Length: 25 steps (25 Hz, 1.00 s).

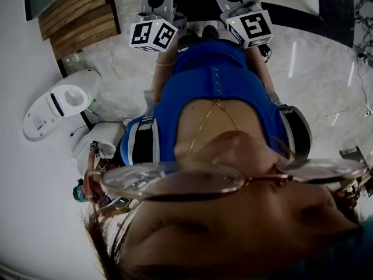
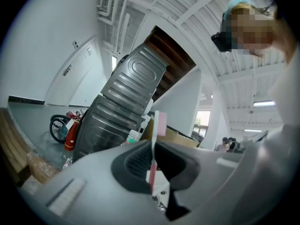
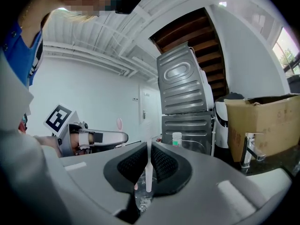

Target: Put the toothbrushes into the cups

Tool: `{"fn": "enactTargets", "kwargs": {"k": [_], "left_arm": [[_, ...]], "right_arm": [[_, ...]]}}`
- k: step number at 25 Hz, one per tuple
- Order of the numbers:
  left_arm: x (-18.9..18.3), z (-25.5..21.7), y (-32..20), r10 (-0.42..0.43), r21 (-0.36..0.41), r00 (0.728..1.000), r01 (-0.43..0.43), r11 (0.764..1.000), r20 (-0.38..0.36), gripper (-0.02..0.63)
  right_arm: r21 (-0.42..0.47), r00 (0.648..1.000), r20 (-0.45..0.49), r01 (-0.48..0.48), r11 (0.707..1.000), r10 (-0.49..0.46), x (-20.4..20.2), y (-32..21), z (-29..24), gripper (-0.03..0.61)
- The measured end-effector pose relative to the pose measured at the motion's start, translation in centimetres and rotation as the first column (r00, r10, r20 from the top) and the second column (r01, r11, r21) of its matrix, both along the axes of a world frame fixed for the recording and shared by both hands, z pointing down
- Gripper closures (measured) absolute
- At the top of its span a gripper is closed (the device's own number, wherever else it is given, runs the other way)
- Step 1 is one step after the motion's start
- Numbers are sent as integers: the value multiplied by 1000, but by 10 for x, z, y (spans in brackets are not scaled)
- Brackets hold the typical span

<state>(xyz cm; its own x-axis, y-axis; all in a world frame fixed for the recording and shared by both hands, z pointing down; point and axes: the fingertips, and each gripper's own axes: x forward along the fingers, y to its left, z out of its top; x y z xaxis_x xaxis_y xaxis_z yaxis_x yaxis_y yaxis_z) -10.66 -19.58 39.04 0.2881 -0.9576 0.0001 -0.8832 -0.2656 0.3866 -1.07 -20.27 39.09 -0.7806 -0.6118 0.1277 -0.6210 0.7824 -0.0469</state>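
In the left gripper view a pink toothbrush [image 2: 158, 125] stands upright between the jaws, and my left gripper [image 2: 152, 161] is shut on its handle. My right gripper [image 3: 148, 165] is shut on a thin white toothbrush [image 3: 148, 175], also upright. Something clear and glassy [image 3: 140, 198] shows through the gap under the right jaws; I cannot tell what it is. In the right gripper view the left gripper [image 3: 112, 137] points level at the left, with the pink brush head [image 3: 119, 123] above it. In the head view both marker cubes [image 1: 152, 34] [image 1: 250, 25] sit side by side at the top, over a person's blue top.
Two grey metal appliances [image 3: 183, 97] are stacked ahead, with a green-labelled bottle [image 3: 176, 138] in front. A cardboard box [image 3: 262, 121] and a tap [image 3: 247, 149] stand at the right. A red fire extinguisher [image 2: 70, 135] is at the left. A white fixture [image 1: 58, 101] and wooden planks [image 1: 78, 19] lie on the floor.
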Motion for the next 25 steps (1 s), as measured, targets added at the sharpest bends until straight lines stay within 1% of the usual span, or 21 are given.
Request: {"fn": "enactTargets", "kwargs": {"k": [2,7,10,16,21,25], "left_arm": [[-7,6,-4,6,-9,1000,-6,1000,2,597],[10,10,-15,52,-32,999,-52,998,9,597],[9,20,-19,70,-42,998,-70,997,6,597],[-1,47,-32,87,-94,996,-86,992,11,597],[-5,73,-45,118,-129,993,-119,984,-17,595],[-1,86,-49,136,-160,990,-141,977,-43,595]], "right_arm": [[-10,1000,-4,-28,1000,28,-4,-2,4,557],[-22,996,-14,-90,996,90,14,-5,-2,557],[-23,992,-23,-123,992,123,15,-5,-2,557],[-31,983,-42,-181,983,180,8,-9,2,556],[-62,978,-36,-209,976,207,-2,-14,15,557],[-73,974,-46,-226,971,223,-2,-14,19,557]]}}
